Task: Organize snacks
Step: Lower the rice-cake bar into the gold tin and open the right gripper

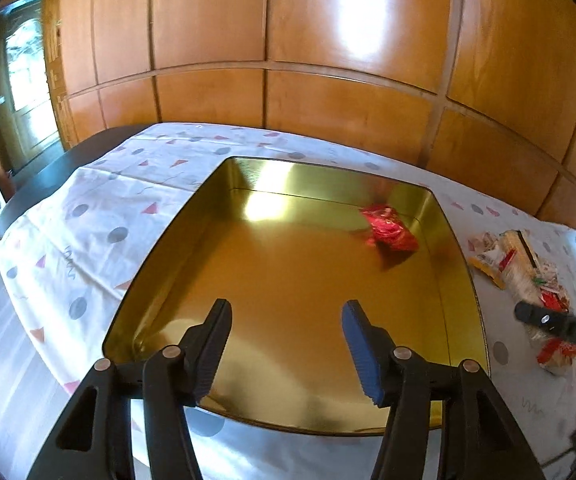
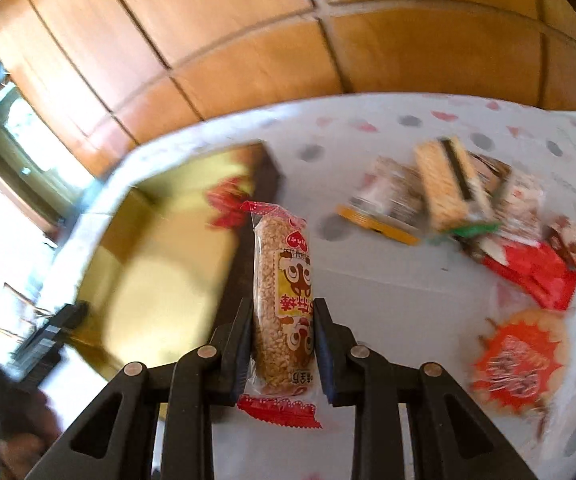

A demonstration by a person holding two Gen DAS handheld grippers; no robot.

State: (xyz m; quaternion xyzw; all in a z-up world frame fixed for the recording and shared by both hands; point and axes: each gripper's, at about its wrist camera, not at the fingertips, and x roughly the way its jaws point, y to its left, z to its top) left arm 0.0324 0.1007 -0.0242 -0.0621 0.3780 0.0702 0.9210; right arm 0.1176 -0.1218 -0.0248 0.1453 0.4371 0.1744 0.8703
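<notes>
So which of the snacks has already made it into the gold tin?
Only the red packet, lying near the far right corner of the gold tin. The puffed-rice bar is clamped in the right claw; the rest of the snacks lie on the tablecloth.

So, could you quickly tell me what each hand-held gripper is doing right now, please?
Left hand-held gripper: open, empty, over the gold tin.
Right hand-held gripper: closed on a puffed rice bar.

One shiny gold rectangular metal tin [image 1: 159,264], and one crinkly red snack packet [image 1: 388,233] inside it. One long puffed-rice bar in clear wrapper [image 2: 283,304]; the blurred loose pile of packets [image 2: 468,216] defies counting.
</notes>
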